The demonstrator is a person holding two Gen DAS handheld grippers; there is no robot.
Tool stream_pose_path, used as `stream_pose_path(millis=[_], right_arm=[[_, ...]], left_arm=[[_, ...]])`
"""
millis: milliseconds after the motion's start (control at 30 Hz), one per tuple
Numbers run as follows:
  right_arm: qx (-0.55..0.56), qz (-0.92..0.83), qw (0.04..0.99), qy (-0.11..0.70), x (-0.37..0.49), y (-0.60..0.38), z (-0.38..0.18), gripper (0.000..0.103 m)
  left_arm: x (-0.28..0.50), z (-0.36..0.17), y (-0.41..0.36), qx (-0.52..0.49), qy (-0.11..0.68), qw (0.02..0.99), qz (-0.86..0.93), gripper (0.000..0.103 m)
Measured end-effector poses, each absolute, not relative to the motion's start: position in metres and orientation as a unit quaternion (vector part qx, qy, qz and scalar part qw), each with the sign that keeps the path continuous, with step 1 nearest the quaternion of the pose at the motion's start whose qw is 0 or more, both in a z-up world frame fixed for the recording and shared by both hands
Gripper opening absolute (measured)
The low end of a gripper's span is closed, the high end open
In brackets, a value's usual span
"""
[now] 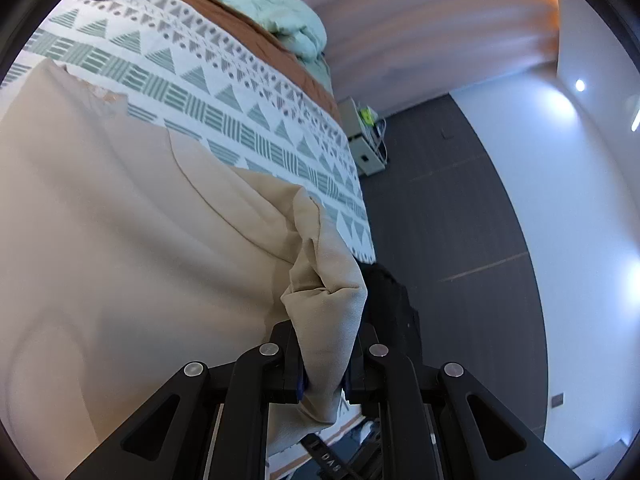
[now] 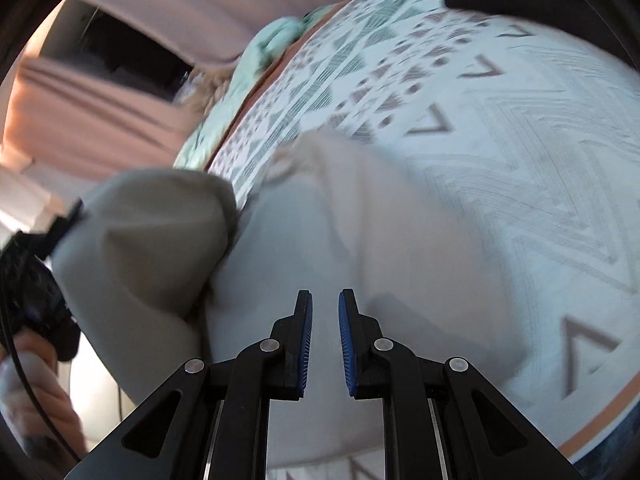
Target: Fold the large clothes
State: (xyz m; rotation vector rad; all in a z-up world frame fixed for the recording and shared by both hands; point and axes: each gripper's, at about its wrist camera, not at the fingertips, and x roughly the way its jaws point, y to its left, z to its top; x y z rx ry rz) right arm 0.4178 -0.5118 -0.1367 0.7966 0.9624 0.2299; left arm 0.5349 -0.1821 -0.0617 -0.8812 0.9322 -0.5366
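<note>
A large beige garment (image 1: 120,220) lies spread over the patterned bed cover (image 1: 240,92). My left gripper (image 1: 326,334) is shut on a bunched fold of it at the bed's edge, and the cloth fills the gap between the pads. In the right wrist view the garment (image 2: 360,220) looks pale grey. My right gripper (image 2: 324,300) hovers above it, its blue pads a narrow gap apart with nothing between them. At that view's left, a hand (image 2: 36,384) holds the left gripper (image 2: 36,280) with the lifted fold (image 2: 140,240).
A mint-green quilt (image 1: 260,4) is heaped at the head of the bed. Past the bed's edge lie dark floor (image 1: 460,220) and a small beige cabinet (image 1: 366,140) with cables. Pink curtains (image 1: 420,20) and a white wall (image 1: 580,200) close the room.
</note>
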Motion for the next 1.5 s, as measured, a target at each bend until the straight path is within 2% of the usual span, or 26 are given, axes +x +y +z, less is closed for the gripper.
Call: stream_pose_path(millis=[433, 500, 567, 633, 667, 700, 733, 800, 1167, 1500], right_arm=[[0.439, 0.122, 0.763, 0.459, 0.395, -0.565, -0.162, 0.016], [0.445, 0.131, 0.757, 0.460, 0.386, -0.572, -0.168, 0.016], [0.451, 0.141, 0.754, 0.456, 0.378, -0.578, -0.169, 0.016], [0.449, 0.145, 0.755, 0.455, 0.374, -0.581, -0.167, 0.017], [0.446, 0.147, 0.758, 0.452, 0.371, -0.583, -0.164, 0.020], [0.444, 0.147, 0.761, 0.449, 0.368, -0.584, -0.162, 0.034], [0.442, 0.147, 0.765, 0.445, 0.364, -0.585, -0.159, 0.053], [0.435, 0.141, 0.775, 0.436, 0.359, -0.586, -0.154, 0.068], [0.455, 0.166, 0.762, 0.429, 0.373, -0.581, -0.151, 0.068], [0.432, 0.169, 0.761, 0.454, 0.390, -0.557, -0.145, 0.068]], left_arm=[[0.521, -0.104, -0.257, -0.396, 0.492, 0.722, -0.284, 0.014], [0.517, -0.108, -0.260, -0.399, 0.495, 0.719, -0.280, 0.026], [0.513, -0.111, -0.264, -0.403, 0.500, 0.709, -0.291, 0.061], [0.510, -0.109, -0.264, -0.405, 0.497, 0.706, -0.301, 0.067], [0.506, -0.106, -0.264, -0.399, 0.495, 0.710, -0.303, 0.068], [0.503, -0.104, -0.261, -0.392, 0.495, 0.715, -0.301, 0.068], [0.500, -0.101, -0.258, -0.388, 0.494, 0.719, -0.297, 0.068], [0.493, -0.096, -0.246, -0.384, 0.490, 0.728, -0.287, 0.068], [0.436, -0.086, -0.128, -0.367, 0.463, 0.789, -0.169, 0.068], [0.395, -0.131, -0.039, -0.415, 0.458, 0.781, -0.085, 0.068]])
